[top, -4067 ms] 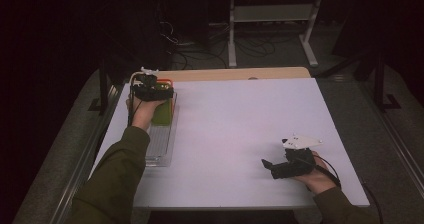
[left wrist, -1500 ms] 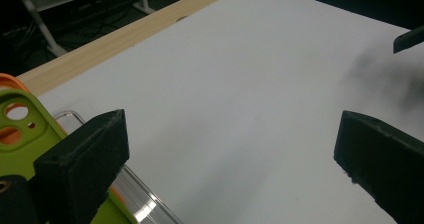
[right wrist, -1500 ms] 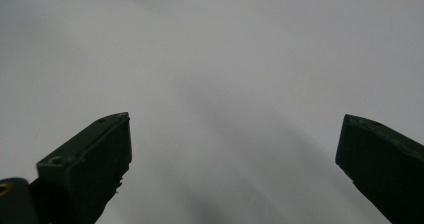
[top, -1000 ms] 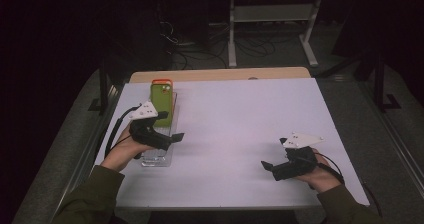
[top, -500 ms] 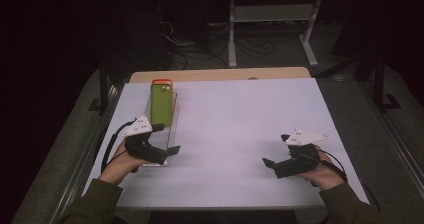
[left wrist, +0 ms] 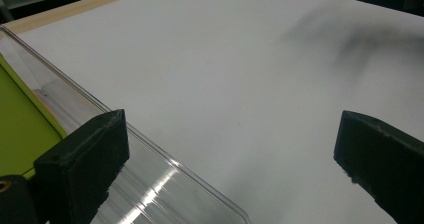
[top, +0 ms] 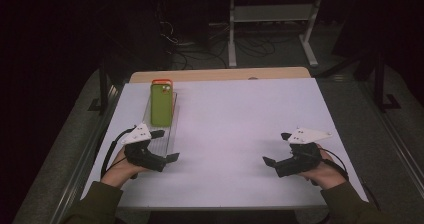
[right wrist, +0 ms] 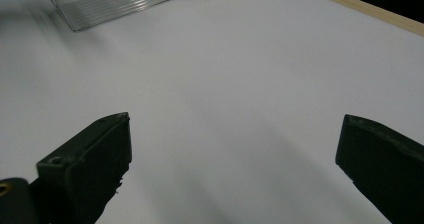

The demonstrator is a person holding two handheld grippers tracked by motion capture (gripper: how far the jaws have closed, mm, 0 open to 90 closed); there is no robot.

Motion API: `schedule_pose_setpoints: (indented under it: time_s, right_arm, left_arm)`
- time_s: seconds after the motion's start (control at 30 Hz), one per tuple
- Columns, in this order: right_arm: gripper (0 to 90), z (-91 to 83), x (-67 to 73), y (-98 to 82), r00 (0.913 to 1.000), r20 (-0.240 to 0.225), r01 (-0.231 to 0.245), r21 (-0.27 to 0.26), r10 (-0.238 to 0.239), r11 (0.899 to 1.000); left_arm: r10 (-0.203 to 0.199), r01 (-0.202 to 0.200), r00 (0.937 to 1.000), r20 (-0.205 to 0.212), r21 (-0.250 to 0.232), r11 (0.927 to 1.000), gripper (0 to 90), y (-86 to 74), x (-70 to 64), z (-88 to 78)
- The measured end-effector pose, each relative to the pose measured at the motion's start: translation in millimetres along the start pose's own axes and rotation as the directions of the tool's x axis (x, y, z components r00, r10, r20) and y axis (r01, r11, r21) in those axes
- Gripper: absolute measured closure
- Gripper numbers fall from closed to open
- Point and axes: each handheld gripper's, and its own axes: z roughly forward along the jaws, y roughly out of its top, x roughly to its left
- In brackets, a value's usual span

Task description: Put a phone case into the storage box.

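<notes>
Here the left gripper (top: 162, 146) sits low at the near-left of the table (top: 240, 114), its jaws spread wide with nothing between them; in the left gripper view one jaw hangs over the near end of the clear tray (left wrist: 125, 169) and the other over bare white surface. The right gripper (top: 275, 151) rests at the near-right, well apart from the tray, likewise wide open and empty, with plain tabletop between its jaws in its own view. Both are held close to the person's edge, which I read as a resting or parked posture, hands clear of the work. The green phone (top: 162, 104) lies flat in the tray's far half, its long side along the tray's length, an orange edge showing at its far end (a case rim, most likely, though it is too small to be sure). The tray (top: 159, 134) runs lengthwise down the left side of the table, so the phone lies in line with the left hand's reach, which probably explains why that gripper is the one nearest it. Judging by how things lie, the phone looks already placed in the tray.
</notes>
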Motion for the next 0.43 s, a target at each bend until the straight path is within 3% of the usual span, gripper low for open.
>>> schedule_pose_setpoints:
  time_s: [0.43]
  right_arm:
    - [0.8,-0.5,-0.2,-1.2,1.0000,-0.007,-0.006,-0.001,0.006,1.000]
  left_arm:
    - [0.000,0.000,1.0000,0.002,0.001,1.0000,0.8,-1.8,0.8,-0.7]
